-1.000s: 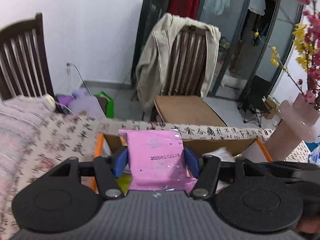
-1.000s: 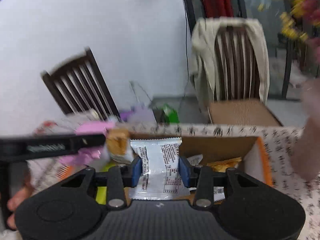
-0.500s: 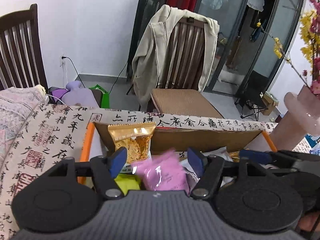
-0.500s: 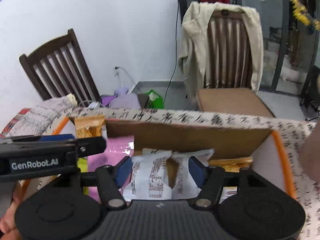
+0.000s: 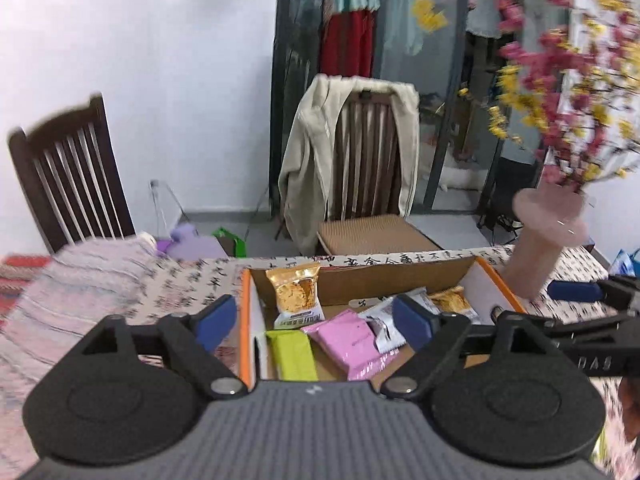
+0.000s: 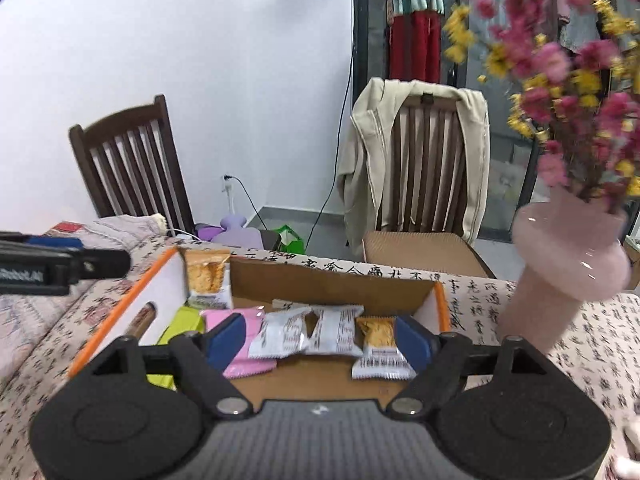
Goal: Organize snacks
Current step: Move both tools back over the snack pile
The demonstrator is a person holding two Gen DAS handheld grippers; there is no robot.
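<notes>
Covering tabletop (image 6: 520,300): calligraphy-print cloth; white wall, two chairs behind. Pink vase (image 6: 560,276) beside snack box (image 6: 320,280). Left tool (image 5: 316,322), right tool (image 6: 320,338): jaws just opened, spread, empty.

Desk (image 6: 560,360) under calligraphy-print cloth. On it: open cardboard box (image 6: 320,280) of snack packets mid-desk, pink vase (image 6: 560,276) just right of box, folded patterned fabric (image 5: 80,280) far left.

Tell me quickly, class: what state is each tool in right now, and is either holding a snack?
Left tool: open, jaws just widened, holding nothing; pink packet lies in the box.
Right tool: open, jaws just widened, holding nothing; silver packets lie below.
</notes>
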